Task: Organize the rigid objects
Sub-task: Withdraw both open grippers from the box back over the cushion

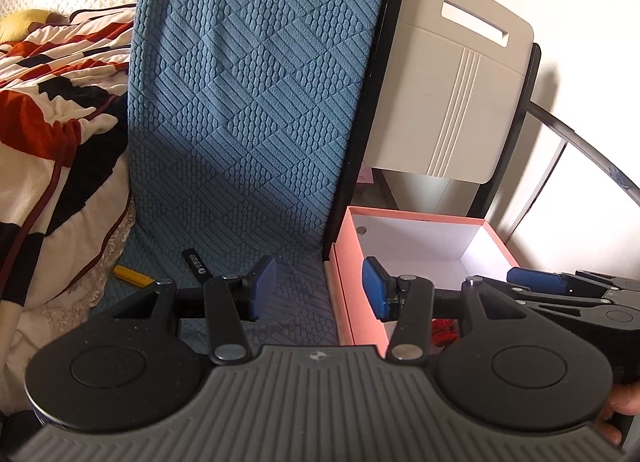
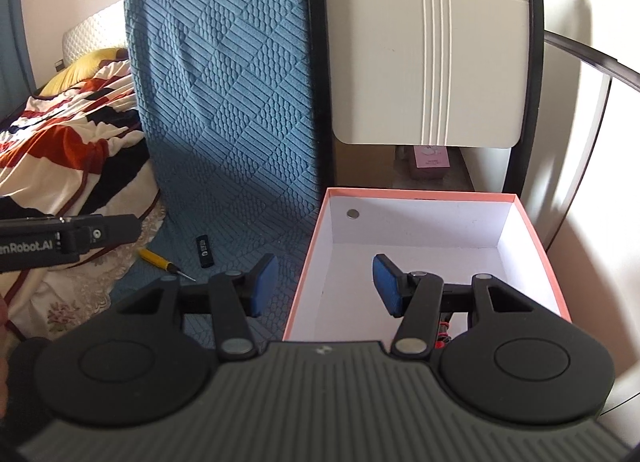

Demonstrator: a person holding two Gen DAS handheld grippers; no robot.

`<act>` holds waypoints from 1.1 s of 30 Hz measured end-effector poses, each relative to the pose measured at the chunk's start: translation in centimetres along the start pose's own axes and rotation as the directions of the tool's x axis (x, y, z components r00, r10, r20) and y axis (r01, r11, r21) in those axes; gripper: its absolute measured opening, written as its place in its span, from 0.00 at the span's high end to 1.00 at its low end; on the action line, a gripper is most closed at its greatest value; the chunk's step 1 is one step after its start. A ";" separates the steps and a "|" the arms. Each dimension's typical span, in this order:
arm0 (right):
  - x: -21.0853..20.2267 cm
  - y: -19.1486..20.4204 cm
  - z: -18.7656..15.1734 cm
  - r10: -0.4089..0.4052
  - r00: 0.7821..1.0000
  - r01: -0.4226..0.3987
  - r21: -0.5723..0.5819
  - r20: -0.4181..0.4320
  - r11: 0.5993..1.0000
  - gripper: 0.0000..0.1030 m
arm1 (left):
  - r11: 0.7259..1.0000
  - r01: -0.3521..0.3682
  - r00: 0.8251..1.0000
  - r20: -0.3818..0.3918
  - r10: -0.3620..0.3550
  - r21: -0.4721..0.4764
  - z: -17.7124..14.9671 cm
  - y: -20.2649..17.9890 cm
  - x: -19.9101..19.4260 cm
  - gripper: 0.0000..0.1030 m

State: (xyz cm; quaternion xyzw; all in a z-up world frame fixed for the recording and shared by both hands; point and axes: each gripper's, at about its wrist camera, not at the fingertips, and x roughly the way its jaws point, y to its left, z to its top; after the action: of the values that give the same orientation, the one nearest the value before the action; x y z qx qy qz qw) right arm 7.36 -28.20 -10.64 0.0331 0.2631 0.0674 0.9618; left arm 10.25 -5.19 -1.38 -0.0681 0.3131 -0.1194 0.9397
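Observation:
A pink box [image 1: 362,314] with a white inside stands open on the blue textured cover [image 1: 248,110]; it also shows in the right wrist view [image 2: 308,262]. A red item [image 1: 444,332] lies in its near corner, partly hidden. A yellow-handled screwdriver [image 1: 130,275] [image 2: 158,258] and a small black stick [image 1: 196,264] [image 2: 205,251] lie on the cover left of the box. My left gripper [image 1: 319,290] is open and empty, straddling the box's left wall. My right gripper [image 2: 325,286] is open and empty over the same wall; it also shows in the left wrist view [image 1: 560,286].
A white panel in a black frame [image 1: 452,82] stands behind the box. A patterned red, white and black blanket [image 1: 52,110] lies at the left. A small pink carton [image 2: 432,158] sits behind the box. A white wall [image 1: 592,2] is at the right.

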 end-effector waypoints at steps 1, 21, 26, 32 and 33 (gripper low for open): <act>0.1 0.5 -0.1 0.005 1.000 -0.005 -0.007 0.001 1.000 0.46 | 1.000 0.004 1.000 -0.001 -0.004 -0.011 -0.1 0.4 -0.2 0.48; 3.6 7.9 -3.4 0.067 0.996 -0.071 -0.062 -0.061 0.996 0.46 | 0.997 -0.067 0.998 -0.015 0.066 -0.044 -3.4 8.4 -0.8 0.47; 5.2 10.0 -5.0 0.087 0.991 -0.095 -0.079 -0.101 0.992 0.46 | 0.996 -0.071 0.997 -0.032 0.069 -0.056 -4.7 9.5 0.1 0.47; 6.6 11.4 -6.2 0.099 0.987 -0.110 -0.080 -0.123 0.991 0.46 | 0.994 -0.106 0.994 -0.032 0.105 -0.027 -6.3 10.5 1.7 0.47; 6.9 11.4 -6.4 0.099 0.988 -0.109 -0.077 -0.122 0.991 0.46 | 0.995 -0.097 0.995 -0.040 0.096 -0.039 -6.5 10.9 2.3 0.47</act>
State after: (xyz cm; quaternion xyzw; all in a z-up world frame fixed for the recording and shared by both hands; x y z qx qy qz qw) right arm 8.69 -15.69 -18.44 0.0026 0.3144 0.1301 0.9403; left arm 10.12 4.33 -10.08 -0.0696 0.3361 -0.0688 0.9367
